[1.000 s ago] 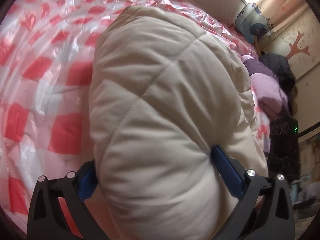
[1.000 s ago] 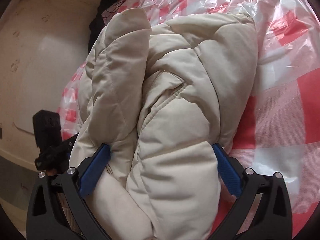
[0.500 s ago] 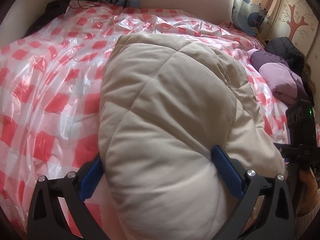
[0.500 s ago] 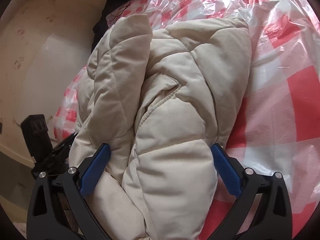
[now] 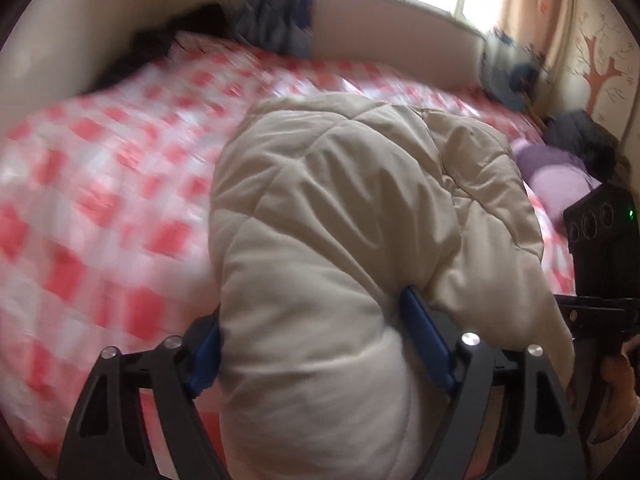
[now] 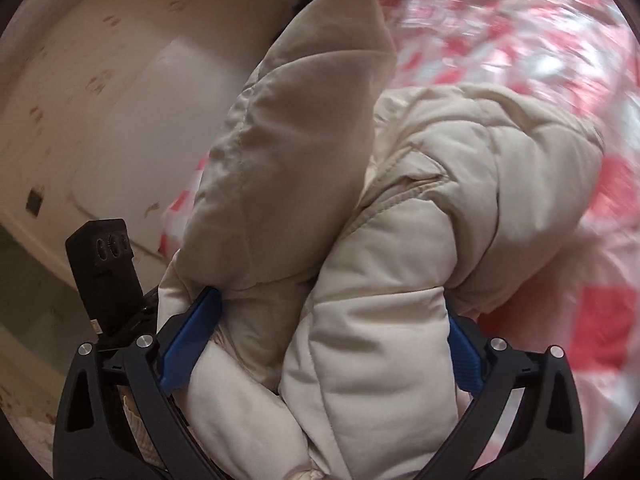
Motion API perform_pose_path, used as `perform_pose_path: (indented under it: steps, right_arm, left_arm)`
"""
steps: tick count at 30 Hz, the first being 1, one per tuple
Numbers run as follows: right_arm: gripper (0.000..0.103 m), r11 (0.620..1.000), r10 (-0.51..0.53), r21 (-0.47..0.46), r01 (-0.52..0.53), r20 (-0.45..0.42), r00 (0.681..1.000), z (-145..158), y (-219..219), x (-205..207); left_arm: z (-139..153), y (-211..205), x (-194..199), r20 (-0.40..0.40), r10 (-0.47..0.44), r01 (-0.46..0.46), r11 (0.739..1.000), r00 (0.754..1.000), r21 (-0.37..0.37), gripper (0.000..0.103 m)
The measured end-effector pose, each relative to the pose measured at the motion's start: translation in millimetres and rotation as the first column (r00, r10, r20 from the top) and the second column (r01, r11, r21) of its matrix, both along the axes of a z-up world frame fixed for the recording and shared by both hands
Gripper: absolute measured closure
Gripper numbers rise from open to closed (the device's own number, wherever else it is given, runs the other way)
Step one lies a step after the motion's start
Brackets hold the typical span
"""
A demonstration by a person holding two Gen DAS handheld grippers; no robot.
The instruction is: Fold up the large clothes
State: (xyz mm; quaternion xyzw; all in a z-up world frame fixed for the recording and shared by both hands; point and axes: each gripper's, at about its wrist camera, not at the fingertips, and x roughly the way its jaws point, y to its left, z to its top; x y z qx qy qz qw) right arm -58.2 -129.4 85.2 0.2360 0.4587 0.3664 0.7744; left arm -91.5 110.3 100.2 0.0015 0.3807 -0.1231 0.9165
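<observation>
A cream quilted puffer jacket (image 5: 360, 240) is bunched up over the bed's red-and-white checked plastic cover (image 5: 100, 184). My left gripper (image 5: 316, 344) is shut on a thick fold of the jacket, blue pads pressed into both sides. My right gripper (image 6: 332, 340) is shut on another thick part of the same jacket (image 6: 380, 280), with a flap standing up at its left. The jacket hangs between both grippers, partly lifted off the bed. The right gripper's black body (image 5: 604, 264) shows at the right edge of the left wrist view.
A purple garment (image 5: 560, 176) and a dark one (image 5: 580, 140) lie at the bed's right side. A padded headboard (image 5: 392, 36) and curtains stand at the back. A wall (image 6: 100, 80) and floor lie left of the bed in the right wrist view.
Both grippers have risen and tilted back with the jacket held. More of the bed and headboard now show. The jacket's shape has slumped and creased more.
</observation>
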Motion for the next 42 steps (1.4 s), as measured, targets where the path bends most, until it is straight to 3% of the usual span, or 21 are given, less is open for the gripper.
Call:
perform_pose_path:
  steps: [4,6,7,9,12,14,17,19,20,21,23,25,28,32,34,35,38,40,42]
  right_arm:
    - [0.006,0.995,0.076,-0.071,-0.07,0.078,0.994,2.4,48.4,23.1]
    - [0.006,0.967,0.045,-0.251,-0.04,0.014,0.999,-28.9,65.1,43.9]
    - [0.006,0.949,0.022,-0.313,-0.029,-0.025,0.999,-43.5,66.3,49.8]
    - [0.006,0.945,0.006,-0.327,-0.025,-0.057,0.998,-54.6,61.5,50.5]
    - [0.006,0.912,-0.061,-0.407,0.058,0.006,0.998,-33.2,52.8,37.3]
    - [0.006,0.89,-0.104,-0.429,0.151,0.13,0.986,-1.2,51.7,19.9]
    - [0.006,0.909,-0.028,-0.395,0.138,0.272,0.962,34.0,75.2,-6.3]
    - [0.006,0.857,0.052,-0.508,0.084,0.248,0.967,20.9,108.1,-8.1]
    - [0.006,0.819,0.057,-0.569,0.07,0.202,0.978,4.1,120.2,-1.4]
    - [0.006,0.804,0.045,-0.593,0.043,0.134,0.99,-22.9,122.2,6.9]
    - [0.006,0.837,0.007,-0.548,0.02,0.047,0.999,-49.0,112.2,14.7]
    - [0.006,0.856,-0.027,-0.515,0.031,0.017,1.0,-40.7,101.7,11.7]
    - [0.006,0.867,-0.05,-0.484,0.115,0.145,0.988,3.3,97.2,6.5]
    - [0.006,0.81,-0.116,-0.531,0.247,0.268,0.956,39.6,110.1,42.5]
    - [0.006,0.751,-0.129,-0.604,0.267,0.263,0.956,23.5,123.7,74.6]
    - [0.006,0.732,-0.128,-0.638,0.241,0.218,0.967,2.9,127.5,90.4]
    - [0.006,0.766,-0.157,-0.617,0.181,0.093,0.983,-41.9,122.0,118.6]
    - [0.006,0.79,-0.161,-0.59,0.167,0.062,0.985,-38.5,111.1,118.8]
    - [0.006,0.803,-0.175,-0.561,0.199,0.097,0.98,-18.9,99.4,104.0]
  left_arm:
    - [-2.5,46.9,8.8,0.006,0.083,-0.083,0.996,0.997,0.025,0.026]
    - [-36.6,67.3,27.9,-0.094,0.124,-0.118,0.991,0.988,0.063,0.02]
    - [-47.2,76.7,31.7,-0.132,0.136,-0.134,0.991,0.982,0.027,0.015]
    - [-50.4,88.1,29.2,-0.164,0.11,-0.12,0.992,0.98,-0.049,0.013]
    - [-37.9,84.8,18.8,-0.123,0.104,-0.105,0.994,0.987,0.003,0.009]
    - [-26.6,86.9,11.3,-0.088,0.135,-0.133,0.991,0.987,0.032,0.009]
    - [-7.5,92.6,-2.6,0.016,0.212,-0.212,0.974,0.977,0.077,0.007]
    - [-7.9,92.5,-3.4,0.02,0.229,-0.23,0.969,0.973,0.091,0.007]
    - [-12.5,91.3,-0.2,-0.007,0.217,-0.215,0.971,0.976,0.101,0.007]
    - [-24.9,86.9,6.1,-0.063,0.199,-0.189,0.973,0.978,0.131,0.007]
    - [-40.1,87.6,15.8,-0.124,0.176,-0.159,0.978,0.977,0.137,0.007]
    - [-32.3,92.2,14.8,-0.132,0.185,-0.17,0.979,0.974,0.116,0.007]
    - [-4.4,88.2,8.6,-0.035,0.192,-0.185,0.972,0.981,0.142,0.007]
    - [10.4,81.4,22.4,0.006,0.198,-0.197,0.971,0.98,0.132,0.007]
    - [3.3,76.3,36.5,-0.008,0.195,-0.192,0.97,0.981,0.148,0.007]
    - [-4.3,72.9,44.6,-0.032,0.189,-0.182,0.971,0.981,0.156,0.007]
    - [-35.6,63.6,61.8,-0.11,0.177,-0.155,0.972,0.978,0.179,0.007]
    - [-33.6,67.1,58.8,-0.112,0.176,-0.158,0.975,0.978,0.154,0.007]
    - [-25.1,68.2,47.3,-0.082,0.178,-0.163,0.974,0.981,0.156,0.007]
